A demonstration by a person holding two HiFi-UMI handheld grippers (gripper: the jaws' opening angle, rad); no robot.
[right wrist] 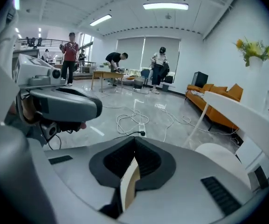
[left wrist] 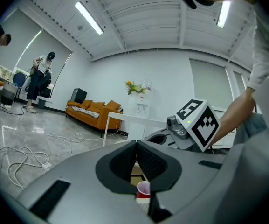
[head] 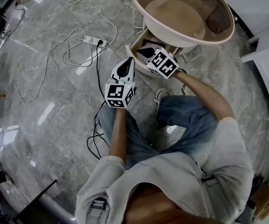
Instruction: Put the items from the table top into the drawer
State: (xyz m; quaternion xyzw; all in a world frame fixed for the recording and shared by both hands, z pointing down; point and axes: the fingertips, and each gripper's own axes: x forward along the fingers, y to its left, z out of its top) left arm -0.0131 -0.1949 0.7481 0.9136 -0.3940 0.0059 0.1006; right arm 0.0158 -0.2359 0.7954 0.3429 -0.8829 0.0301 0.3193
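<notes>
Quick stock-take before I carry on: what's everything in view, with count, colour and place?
Round table: one, cream rim, glass top, ahead of the person.
Drawer: one, cream, pulled open under the table.
Cup: one, red, low centre of the left gripper view, beyond the jaws, apparently not gripped.
Power strip: one, white, floor left of the table.
Cables: several, black and white, across the floor.
Sofa: one, orange, by the far wall.
Bystanders: at least three, far end of the room.
Left gripper: one, grey, jaws shut.
Right gripper: one, grey, jaws shut; a cream edge shows below its tips, unclear what.
</notes>
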